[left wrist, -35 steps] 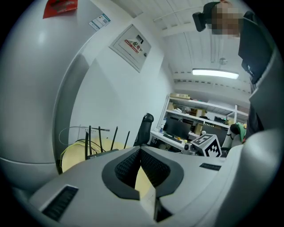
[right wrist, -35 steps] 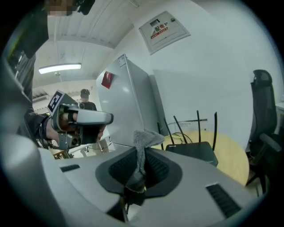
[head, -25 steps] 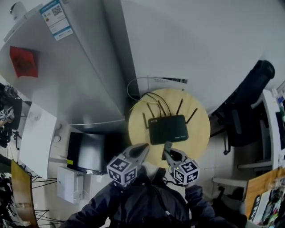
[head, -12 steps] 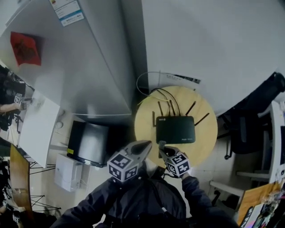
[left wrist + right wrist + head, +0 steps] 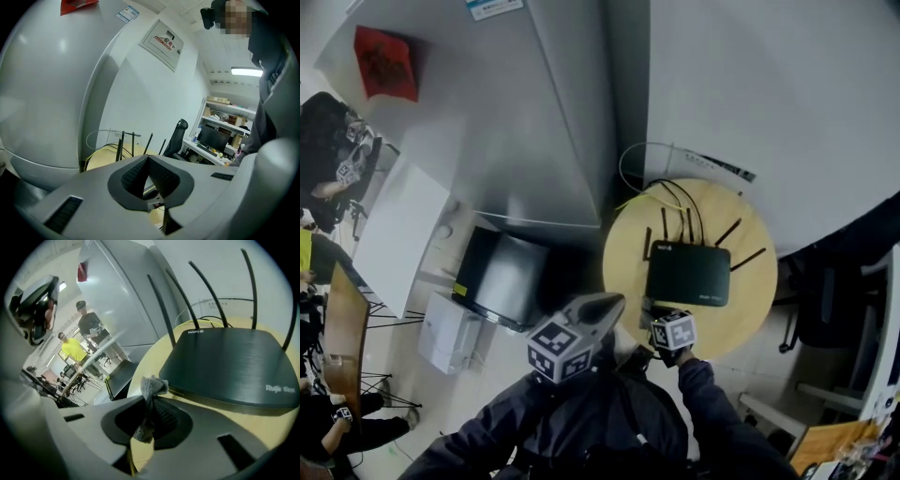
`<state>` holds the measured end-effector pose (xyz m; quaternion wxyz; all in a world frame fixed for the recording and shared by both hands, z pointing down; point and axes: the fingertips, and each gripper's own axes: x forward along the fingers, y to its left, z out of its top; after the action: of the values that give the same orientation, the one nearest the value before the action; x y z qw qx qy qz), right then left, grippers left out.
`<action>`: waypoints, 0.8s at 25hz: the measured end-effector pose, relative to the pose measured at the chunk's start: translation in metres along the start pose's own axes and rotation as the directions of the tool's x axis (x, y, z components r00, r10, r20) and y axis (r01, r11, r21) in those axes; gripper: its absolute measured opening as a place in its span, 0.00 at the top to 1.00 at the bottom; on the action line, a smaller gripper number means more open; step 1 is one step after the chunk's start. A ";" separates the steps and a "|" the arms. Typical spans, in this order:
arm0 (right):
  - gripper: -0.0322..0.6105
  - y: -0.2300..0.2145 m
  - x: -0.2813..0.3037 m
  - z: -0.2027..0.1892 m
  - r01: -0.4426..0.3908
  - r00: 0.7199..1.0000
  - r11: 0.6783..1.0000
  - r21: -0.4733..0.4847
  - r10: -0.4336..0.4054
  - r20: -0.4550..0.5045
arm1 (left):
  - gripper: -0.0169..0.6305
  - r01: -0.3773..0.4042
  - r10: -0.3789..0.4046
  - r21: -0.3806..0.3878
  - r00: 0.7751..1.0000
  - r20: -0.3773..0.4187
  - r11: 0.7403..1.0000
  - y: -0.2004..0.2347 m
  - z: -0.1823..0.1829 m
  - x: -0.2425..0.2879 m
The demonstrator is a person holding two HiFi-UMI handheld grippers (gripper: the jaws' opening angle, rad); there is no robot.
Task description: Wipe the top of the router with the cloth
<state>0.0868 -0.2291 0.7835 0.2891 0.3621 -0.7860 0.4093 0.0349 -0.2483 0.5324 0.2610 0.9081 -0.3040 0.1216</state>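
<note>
A black router (image 5: pixel 689 274) with several upright antennas lies on a round wooden table (image 5: pixel 625 258). My right gripper (image 5: pixel 651 309) hovers at the table's near edge, just in front of the router's left front corner. In the right gripper view its jaws (image 5: pixel 149 409) are shut on a small grey cloth (image 5: pixel 151 387), which sticks up between them, close to the router (image 5: pixel 229 364) but apart from it. My left gripper (image 5: pixel 612 303) stays left of the table with its jaws (image 5: pixel 148 160) shut and empty; the antennas (image 5: pixel 123 144) rise beyond them.
A tall grey cabinet (image 5: pixel 534 112) stands left of the table, with a dark box (image 5: pixel 502 277) on the floor beside it. Cables (image 5: pixel 649 167) loop behind the router. A black office chair (image 5: pixel 853 281) is at the right. People stand far off at the left (image 5: pixel 89 326).
The head view has swung, so table and router sit further right and lower. My right gripper has moved in towards the router's front edge with the cloth. The left gripper has hardly moved.
</note>
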 end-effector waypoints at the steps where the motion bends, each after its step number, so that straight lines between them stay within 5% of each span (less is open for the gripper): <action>1: 0.84 -0.004 0.000 0.001 0.004 1.000 1.000 0.015 -0.004 -0.001 | 0.97 -0.003 0.003 0.000 1.000 0.001 1.000 -0.001 0.000 -0.001; 20: 0.84 -0.123 -0.080 -0.035 0.150 0.987 0.971 0.187 -0.157 0.026 | 0.97 0.028 -0.028 0.032 1.000 0.002 0.999 -0.025 0.012 0.035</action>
<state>0.2375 -0.2218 0.7943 0.2690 0.4552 -0.7200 0.4495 0.0783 -0.2552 0.5253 0.2477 0.9165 -0.2893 0.1219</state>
